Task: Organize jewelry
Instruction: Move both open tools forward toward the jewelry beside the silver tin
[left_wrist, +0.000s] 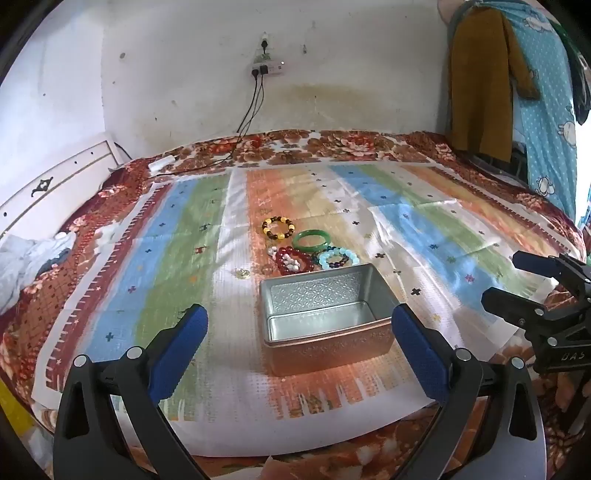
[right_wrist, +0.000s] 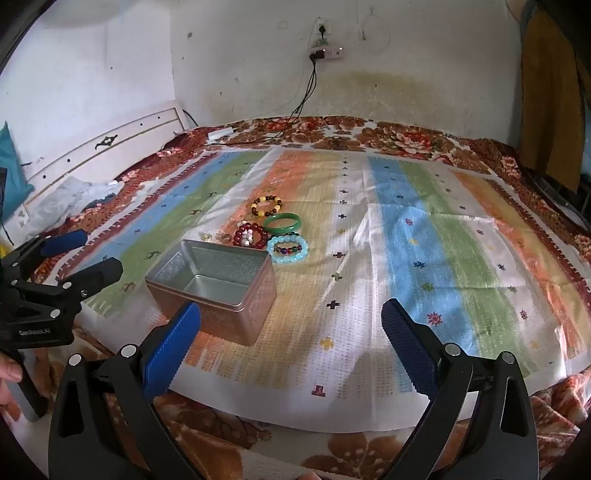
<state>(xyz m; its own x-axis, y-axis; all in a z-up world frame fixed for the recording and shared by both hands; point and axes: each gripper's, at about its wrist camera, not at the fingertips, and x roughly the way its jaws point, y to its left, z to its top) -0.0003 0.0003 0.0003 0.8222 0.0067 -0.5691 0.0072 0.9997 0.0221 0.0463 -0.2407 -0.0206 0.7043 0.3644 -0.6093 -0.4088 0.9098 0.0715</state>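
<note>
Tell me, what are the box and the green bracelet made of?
The box looks like thin metal: shiny silvery inside, coppery embossed pattern outside. The green bangle looks like jade or glass: one smooth, glossy, slightly see-through ring; which one, I cannot tell.

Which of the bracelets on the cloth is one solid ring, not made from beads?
The smooth green bangle. It is one unbroken hoop; the yellow-brown, dark red and light blue ones around it are strings of round beads.

Black tool (left_wrist: 300, 347) arms, blue ribbed pads (right_wrist: 171, 349), silver screws
</note>
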